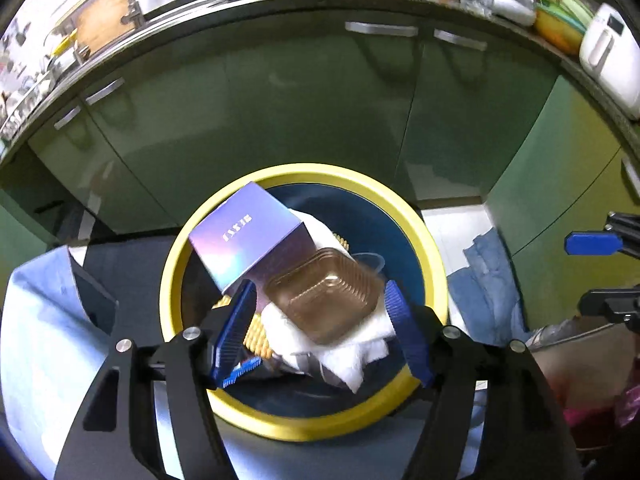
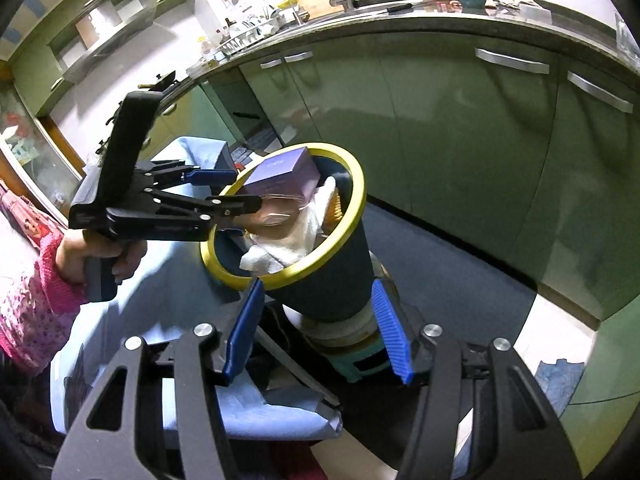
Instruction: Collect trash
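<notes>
While the left gripper [image 1: 320,316] hangs wide over the bin [image 1: 434,268], a brown plastic tray [image 1: 324,296] lies seemingly loose below; the right gripper [image 2: 316,332] gapes empty

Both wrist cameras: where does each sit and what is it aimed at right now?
Left wrist: on the left hand-held gripper, looking steeply down into the yellow-rimmed bin; jaws open above the brown plastic tray; no hand shows.
Right wrist: on the right hand-held gripper, open, beside and lower, facing the bin's dark side; the person's left hand and pink sleeve show.
Shared: bin, purple box, white tissue, green cabinets.
</notes>
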`<state>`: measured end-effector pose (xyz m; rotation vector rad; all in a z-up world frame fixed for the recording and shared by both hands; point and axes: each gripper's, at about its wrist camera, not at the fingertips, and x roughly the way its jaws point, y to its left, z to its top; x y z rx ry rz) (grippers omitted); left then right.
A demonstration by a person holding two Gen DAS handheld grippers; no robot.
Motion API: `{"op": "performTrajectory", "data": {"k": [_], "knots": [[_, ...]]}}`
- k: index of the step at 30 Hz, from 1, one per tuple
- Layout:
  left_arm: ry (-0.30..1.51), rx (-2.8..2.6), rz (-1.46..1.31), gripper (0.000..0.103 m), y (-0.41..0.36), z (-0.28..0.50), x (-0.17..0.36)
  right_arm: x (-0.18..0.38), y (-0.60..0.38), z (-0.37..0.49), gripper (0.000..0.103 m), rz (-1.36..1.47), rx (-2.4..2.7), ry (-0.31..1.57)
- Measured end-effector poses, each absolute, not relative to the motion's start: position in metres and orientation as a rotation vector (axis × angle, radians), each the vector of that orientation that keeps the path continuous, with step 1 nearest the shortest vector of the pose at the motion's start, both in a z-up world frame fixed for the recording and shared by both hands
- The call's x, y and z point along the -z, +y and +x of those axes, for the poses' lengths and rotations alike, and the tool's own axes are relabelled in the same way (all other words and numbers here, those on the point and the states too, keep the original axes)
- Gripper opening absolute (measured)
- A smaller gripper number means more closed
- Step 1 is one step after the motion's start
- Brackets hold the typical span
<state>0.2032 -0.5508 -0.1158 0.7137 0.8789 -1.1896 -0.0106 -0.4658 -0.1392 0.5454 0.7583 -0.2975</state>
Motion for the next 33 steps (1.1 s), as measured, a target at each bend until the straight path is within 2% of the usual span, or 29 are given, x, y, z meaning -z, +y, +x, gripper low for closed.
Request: {"op": "performTrajectory", "data": {"k": [4, 6, 11, 12, 14, 17, 20, 23, 33], "knots": [[0.857, 1.17, 0.651, 0.068, -0.515, 0.205, 0.093, 0.133, -0.461, -0.009, 0.054, 0.538, 0.287, 0.75], [0.843, 1.159, 0.597, 0.072, -0.489, 0.203, 0.076, 0.131, -0.457, -0.007, 0.056, 0.531, 0.277, 0.746], [0.786, 1.034, 0.468, 0.092, -0.415, 0.198, 0.036, 0.124, -0.438, 0.001, 0.057, 0.489, 0.253, 0.756], [0.77, 0.979, 0.442, 0.093, -0.396, 0.196, 0.028, 0.122, -0.433, 0.003, 0.058, 0.477, 0.246, 0.758], [0.74, 0.879, 0.379, 0.098, -0.352, 0.188, 0.012, 0.118, -0.423, 0.008, 0.063, 0.452, 0.227, 0.763], [0.673, 0.715, 0.307, 0.098, -0.286, 0.171, -0.008, 0.107, -0.4, 0.018, 0.071, 0.38, 0.202, 0.768], [0.628, 0.531, 0.234, 0.098, -0.225, 0.153, -0.022, 0.098, -0.378, 0.023, 0.089, 0.324, 0.182, 0.77], [0.629, 0.404, 0.119, 0.098, -0.162, 0.134, -0.026, 0.081, -0.348, 0.027, 0.096, 0.235, 0.167, 0.756], [0.65, 0.133, -0.025, 0.098, -0.038, 0.064, -0.019, 0.034, -0.293, 0.007, 0.096, 0.15, 0.173, 0.628]]}}
